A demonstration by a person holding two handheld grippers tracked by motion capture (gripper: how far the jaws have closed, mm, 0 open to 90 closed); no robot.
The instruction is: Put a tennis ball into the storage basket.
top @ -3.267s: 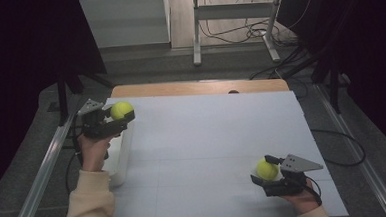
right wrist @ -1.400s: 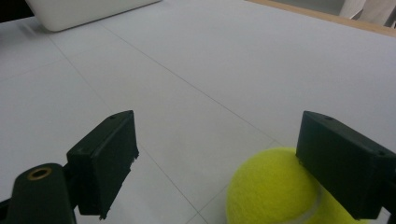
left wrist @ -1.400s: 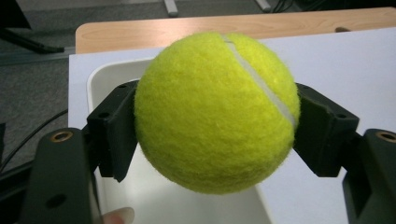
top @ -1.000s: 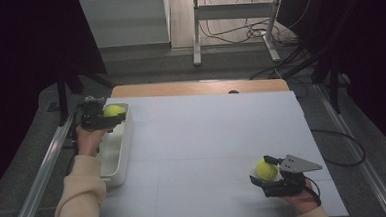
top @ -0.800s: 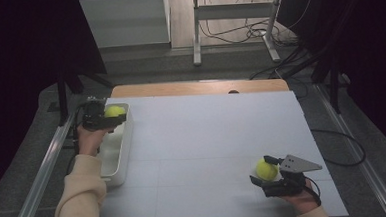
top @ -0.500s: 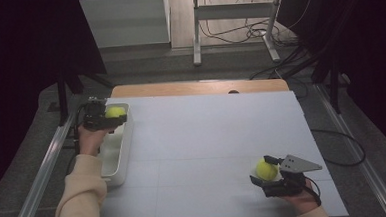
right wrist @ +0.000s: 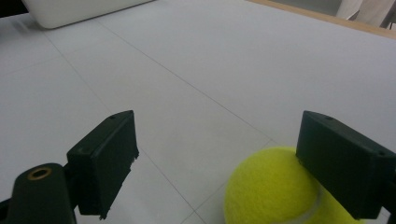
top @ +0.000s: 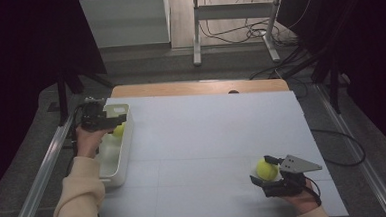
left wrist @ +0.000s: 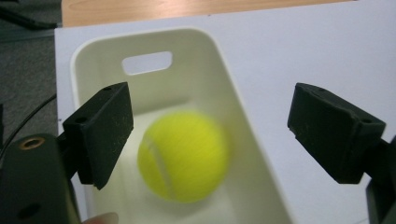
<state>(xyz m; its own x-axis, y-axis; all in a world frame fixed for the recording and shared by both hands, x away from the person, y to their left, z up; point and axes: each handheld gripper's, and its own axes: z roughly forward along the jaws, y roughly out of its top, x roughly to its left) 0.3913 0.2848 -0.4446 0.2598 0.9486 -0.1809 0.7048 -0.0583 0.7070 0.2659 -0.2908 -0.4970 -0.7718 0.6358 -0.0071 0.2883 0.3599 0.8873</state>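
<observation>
1. The left gripper point(left wrist: 208, 140) hovers over the far end of the white bin point(top: 124, 147) at the table's left edge, its jaws just having sprung apart.
2. A yellow ball point(left wrist: 183, 155), a second ago clamped between those jaws, now shows blurred beneath them inside the bin; it looks to be mid-drop, though the blur leaves open whether it has landed.
3. In the high view that ball point(top: 118, 130) sits just under the gripper's nose, against the bin's inner wall.
4. The release suggests this ball's delivery is all but done, and the left hand point(top: 88, 140) is free to pull away.
5. At the near right of the white table point(top: 212, 132), the right gripper point(top: 262, 174) rests where it was seconds earlier, jaws spread wide.
6. A second ball point(right wrist: 275, 186) lies on the table by its right jaw, touching or nearly so; the left jaw stands well clear, so nothing is gripped.
7. That ball point(top: 267, 169) remains well apart from the bin and looks the next to go in.
</observation>
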